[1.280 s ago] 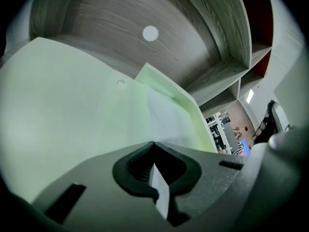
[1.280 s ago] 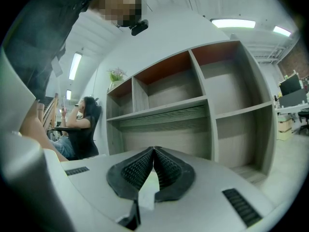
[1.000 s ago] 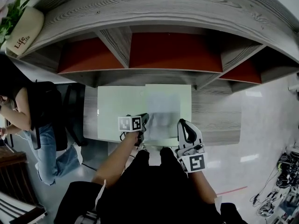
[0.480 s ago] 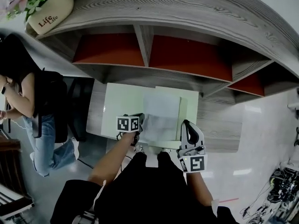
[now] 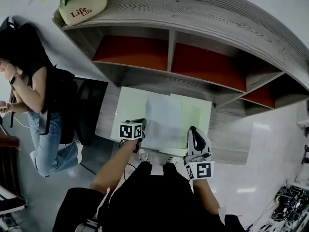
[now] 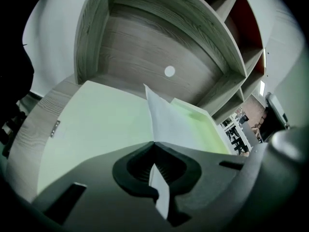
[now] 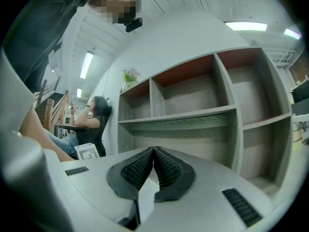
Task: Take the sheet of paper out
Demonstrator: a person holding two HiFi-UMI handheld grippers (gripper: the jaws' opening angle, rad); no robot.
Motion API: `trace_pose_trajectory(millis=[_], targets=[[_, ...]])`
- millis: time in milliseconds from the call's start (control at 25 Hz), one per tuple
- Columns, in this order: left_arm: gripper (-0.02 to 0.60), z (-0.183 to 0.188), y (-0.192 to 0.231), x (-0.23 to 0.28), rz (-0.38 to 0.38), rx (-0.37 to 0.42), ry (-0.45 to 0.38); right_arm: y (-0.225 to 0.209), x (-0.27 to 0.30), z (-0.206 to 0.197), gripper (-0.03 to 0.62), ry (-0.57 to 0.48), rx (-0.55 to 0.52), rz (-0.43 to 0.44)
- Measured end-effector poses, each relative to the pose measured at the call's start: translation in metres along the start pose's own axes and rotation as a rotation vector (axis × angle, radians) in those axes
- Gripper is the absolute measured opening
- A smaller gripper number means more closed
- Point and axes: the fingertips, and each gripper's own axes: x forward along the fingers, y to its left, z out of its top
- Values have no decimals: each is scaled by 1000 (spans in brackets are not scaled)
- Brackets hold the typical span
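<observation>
Looking down, head view: a grey wooden desk (image 5: 227, 134) stands under a curved shelf unit (image 5: 193, 23) with red-backed compartments, and a pale green folder (image 5: 128, 108) lies flat on the desk.
Sheet of paper: the sheet of paper (image 5: 163, 120) lies over the middle of the folder, and its near left edge meets the left gripper.
Left gripper: the left gripper (image 5: 141, 132) sits at the folder's near edge and points down toward the sheet.
Right gripper: the right gripper (image 5: 194, 132) is at the folder's near right corner, just beside the sheet. Whether it touches the sheet cannot be told from here.
Surroundings: a cream planter (image 5: 82, 6) stands on top of the shelf unit. A seated person (image 5: 36, 81) in a dark top and jeans is well off to the left.
Left gripper view, jaws: the jaws are pressed together on the paper and pinch its edge between the ribbed pads (image 6: 166, 166).
Left gripper view, paper: the sheet (image 6: 169, 122) rises from the pinch to a pointed corner, lifted off the green surface at this end. The folder (image 6: 96, 129) spreads out on both sides of it, with the shelf unit's grey back panel beyond.
Right gripper view, jaws: the jaws are pressed together, pad against pad (image 7: 166, 168), and nothing sticks out ahead of them.
Right gripper view, beyond: this gripper faces the open compartments (image 7: 193, 115) level-on. The planter (image 7: 129, 75) is on top, and the seated person (image 7: 94, 115) is at the far left.
</observation>
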Motion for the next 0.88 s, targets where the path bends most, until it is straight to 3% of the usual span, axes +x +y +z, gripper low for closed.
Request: trace_pose_trajectory(millis=[520, 880], targets=[[6, 23, 8, -58, 74, 117, -120, 48, 17, 23, 23, -43, -49, 95], [6, 52, -31, -114, 87, 254, -300, 66, 22, 37, 23, -54, -115, 131]])
